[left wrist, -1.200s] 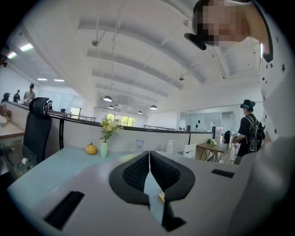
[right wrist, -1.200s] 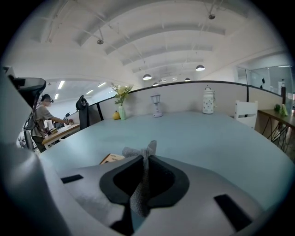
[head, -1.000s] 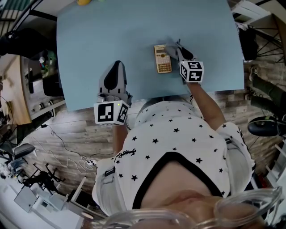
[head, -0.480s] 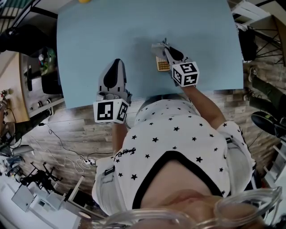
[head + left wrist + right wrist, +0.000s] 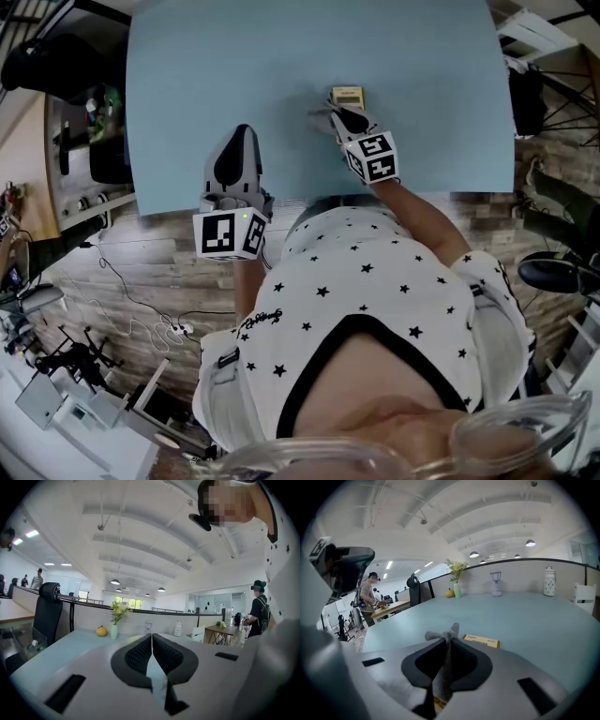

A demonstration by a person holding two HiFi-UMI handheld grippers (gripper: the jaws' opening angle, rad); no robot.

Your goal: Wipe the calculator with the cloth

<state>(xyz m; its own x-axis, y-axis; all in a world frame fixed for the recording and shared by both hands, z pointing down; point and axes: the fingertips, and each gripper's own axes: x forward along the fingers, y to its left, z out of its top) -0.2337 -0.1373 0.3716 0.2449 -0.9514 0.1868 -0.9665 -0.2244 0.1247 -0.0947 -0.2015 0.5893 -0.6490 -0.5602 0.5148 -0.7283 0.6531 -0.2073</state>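
Right gripper [image 5: 449, 643] pinching bunched grey cloth [image 5: 440, 672] (soft, limp, best held by its gathered fold) over the calculator [image 5: 348, 95], about mid-desk [image 5: 187, 75], probably light, stiff and slide-prone; left gripper [image 5: 151, 641] pressed together, empty, near the desk's near edge.

The bench [image 5: 234, 84] has a plain light-blue top, rectangular, with its near long edge toward the person. One calculator [image 5: 348, 96] lies flat on it, right of centre and nearer the near edge than the far edge, its long axis running away from the person. The body is tan, and only its far end is exposed in the head view. Along the far edge, against a partition, stands a row of items: a small yellow fruit [image 5: 449, 593], a pale vase [image 5: 456, 590] with flowers just beside it, a stemmed glass [image 5: 496, 589], and a white jar [image 5: 549, 585]. All are well apart from the calculator.
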